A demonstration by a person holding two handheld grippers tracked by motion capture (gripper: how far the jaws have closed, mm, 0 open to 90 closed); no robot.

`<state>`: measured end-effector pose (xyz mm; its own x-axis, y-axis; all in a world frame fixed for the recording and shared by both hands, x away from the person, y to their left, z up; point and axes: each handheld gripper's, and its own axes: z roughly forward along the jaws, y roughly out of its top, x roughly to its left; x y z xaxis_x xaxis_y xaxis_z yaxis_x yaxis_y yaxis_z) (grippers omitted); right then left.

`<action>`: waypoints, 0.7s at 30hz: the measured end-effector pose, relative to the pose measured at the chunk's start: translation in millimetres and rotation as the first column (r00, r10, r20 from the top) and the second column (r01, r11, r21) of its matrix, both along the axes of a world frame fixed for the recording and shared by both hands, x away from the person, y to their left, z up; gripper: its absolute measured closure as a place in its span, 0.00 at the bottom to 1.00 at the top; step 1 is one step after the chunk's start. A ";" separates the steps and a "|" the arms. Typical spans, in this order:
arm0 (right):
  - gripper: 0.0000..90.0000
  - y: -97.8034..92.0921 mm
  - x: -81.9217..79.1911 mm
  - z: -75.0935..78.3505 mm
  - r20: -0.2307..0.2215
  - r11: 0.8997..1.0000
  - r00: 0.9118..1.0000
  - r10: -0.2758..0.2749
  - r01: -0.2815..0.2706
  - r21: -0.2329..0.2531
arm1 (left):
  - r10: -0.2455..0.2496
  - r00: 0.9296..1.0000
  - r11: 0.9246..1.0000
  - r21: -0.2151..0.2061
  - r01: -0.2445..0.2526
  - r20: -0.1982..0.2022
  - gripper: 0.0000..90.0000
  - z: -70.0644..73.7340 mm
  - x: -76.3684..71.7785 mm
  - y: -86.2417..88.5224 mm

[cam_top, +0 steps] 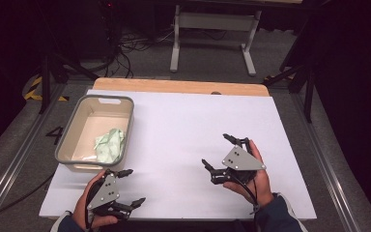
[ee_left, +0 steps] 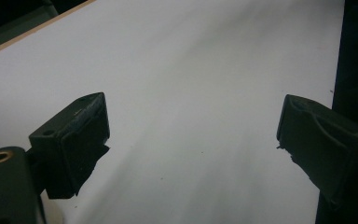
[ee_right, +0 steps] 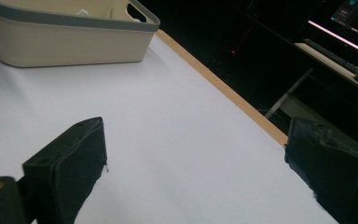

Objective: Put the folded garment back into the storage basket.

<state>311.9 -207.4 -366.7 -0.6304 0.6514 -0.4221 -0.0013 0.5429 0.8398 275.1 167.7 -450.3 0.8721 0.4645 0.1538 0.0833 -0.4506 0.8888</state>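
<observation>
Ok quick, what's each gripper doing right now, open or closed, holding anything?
Left gripper: open, jaws wide apart, holding nothing, over the white table.
Right gripper: open, jaws wide apart, holding nothing.

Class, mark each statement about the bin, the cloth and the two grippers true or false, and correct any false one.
1. A green cloth lies inside the bin. True.
2. The left gripper is shut on the cloth. False: its jaws stand open over bare table.
3. The bin sits on the table's left side. True.
4. The right gripper is inside the bin. False: it is over the table's right part, apart from the bin.
5. Both grippers are open. True.
</observation>
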 end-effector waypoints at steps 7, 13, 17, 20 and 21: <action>0.06 -5.0 -5.3 -5.3 -0.005 1.000 1.000 -0.005 0.005 -0.019 | 0.002 1.000 1.000 0.003 -0.002 0.004 0.11 0.3 -0.3 0.0; 0.06 -8.7 -8.0 -8.6 -0.008 1.000 1.000 -0.009 0.009 -0.025 | 0.002 1.000 1.000 0.007 -0.002 0.001 0.11 -0.2 -0.1 -0.6; 0.06 -12.9 -9.7 -12.3 -0.014 0.999 1.000 -0.015 0.014 -0.029 | 0.003 1.000 1.000 0.007 -0.003 0.001 0.11 -0.2 -0.3 -0.6; 0.06 -15.5 -10.9 -14.6 -0.019 0.999 1.000 -0.020 0.019 -0.031 | 0.003 1.000 1.000 0.008 -0.003 0.001 0.11 -0.2 -0.3 -0.7; 0.06 -16.3 -11.4 -15.5 -0.021 0.999 1.000 -0.021 0.020 -0.030 | 0.003 1.000 1.000 0.008 -0.003 0.001 0.11 -0.2 -0.4 -0.7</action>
<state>300.4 -223.7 -382.2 -0.6261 0.6518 -0.4279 0.0278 0.5671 0.8232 274.7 167.0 -450.5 0.8707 0.4656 0.1583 0.0834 -0.4570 0.8855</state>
